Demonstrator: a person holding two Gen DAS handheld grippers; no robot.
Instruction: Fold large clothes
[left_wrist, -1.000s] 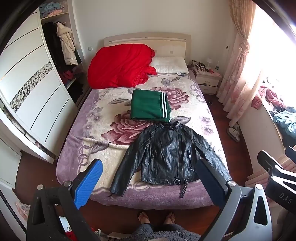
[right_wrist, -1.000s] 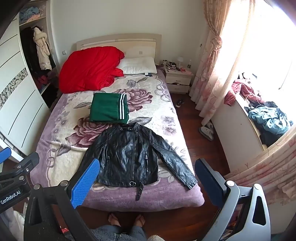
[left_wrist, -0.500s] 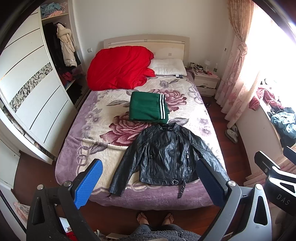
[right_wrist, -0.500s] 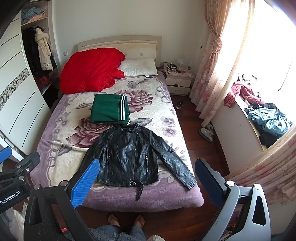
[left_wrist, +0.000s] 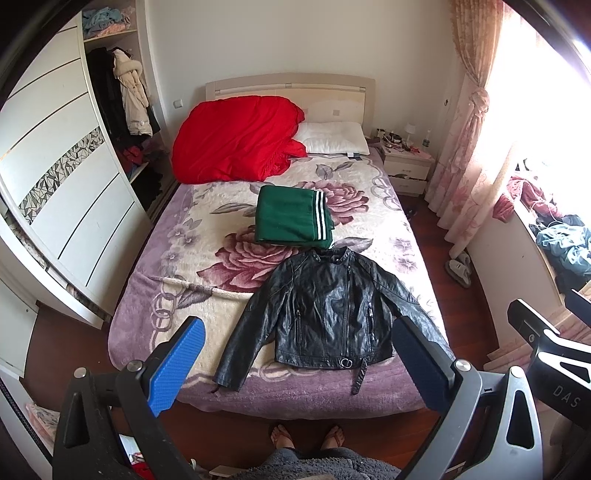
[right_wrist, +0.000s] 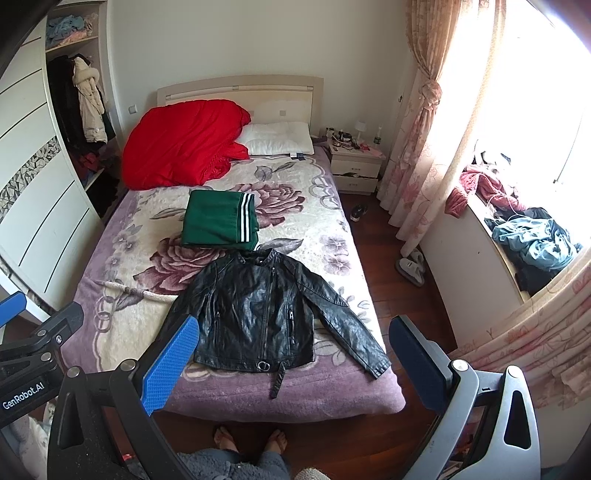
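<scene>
A black leather jacket (left_wrist: 327, 314) (right_wrist: 258, 314) lies flat and face up near the foot of the bed (left_wrist: 177, 295) (right_wrist: 122, 295), sleeves spread, belt hanging over the edge. Behind its collar rests a folded green garment with white stripes (left_wrist: 291, 218) (right_wrist: 218, 219). My left gripper (left_wrist: 295, 363) is open, held high above the bed's foot, nothing between its blue pads. My right gripper (right_wrist: 293, 362) is open too, at the same height, empty. Each gripper shows at the edge of the other's view.
A red duvet (left_wrist: 236, 140) and white pillow (left_wrist: 332, 138) lie at the headboard. A wardrobe (left_wrist: 66, 192) stands left, a nightstand (right_wrist: 354, 162) and curtains (right_wrist: 421, 122) right. Clothes pile on the window ledge (right_wrist: 532, 236). The person's feet (right_wrist: 251, 441) stand on the wood floor.
Both views have pulled back and up slightly, so the bed and jacket look a little smaller. The jacket and green garment have not moved. Both grippers stay open.
</scene>
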